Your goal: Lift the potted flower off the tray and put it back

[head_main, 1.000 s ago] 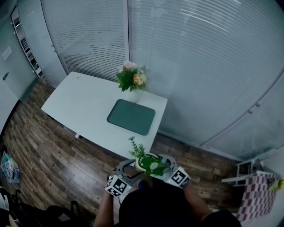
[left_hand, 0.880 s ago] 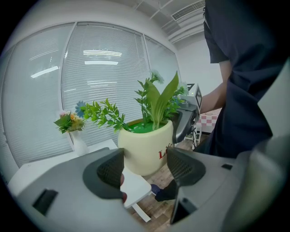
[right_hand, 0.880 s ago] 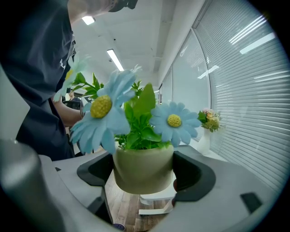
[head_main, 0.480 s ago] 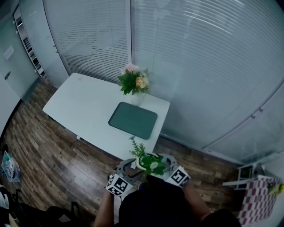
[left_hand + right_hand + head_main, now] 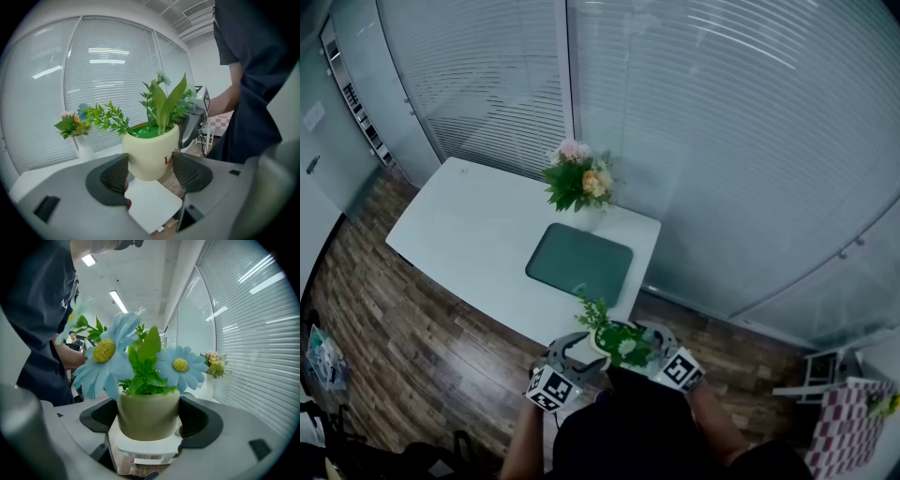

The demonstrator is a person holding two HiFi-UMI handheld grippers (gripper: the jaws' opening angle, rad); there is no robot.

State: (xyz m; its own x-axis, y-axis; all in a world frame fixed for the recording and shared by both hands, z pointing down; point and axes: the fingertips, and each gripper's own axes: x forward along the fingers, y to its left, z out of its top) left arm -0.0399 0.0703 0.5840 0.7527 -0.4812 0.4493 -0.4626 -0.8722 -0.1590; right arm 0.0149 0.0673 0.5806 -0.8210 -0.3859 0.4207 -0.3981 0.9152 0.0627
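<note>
The potted flower [image 5: 620, 345] is off the tray [image 5: 579, 264], held in the air close to the person's body, above the near corner of the white table [image 5: 469, 225] and the wooden floor [image 5: 412, 347]. The right gripper [image 5: 148, 420] pinches the cream pot deep between its jaws, one pad pressed to each side, with the blue daisies rising above them. The left gripper [image 5: 151, 172] comes in from the opposite side with its jaws spread round the same pot, whose sides sit against the pads near their tips. The green tray lies bare on the table, just in front of a vase of flowers [image 5: 578, 183]. Compared with a second ago, the pot and both grippers keep the same place before the body, and the grip looks unchanged. Only the table and tray sit slightly lower in the head view, so the plant's leafy sprig now lies closer to the tray's near edge.
</note>
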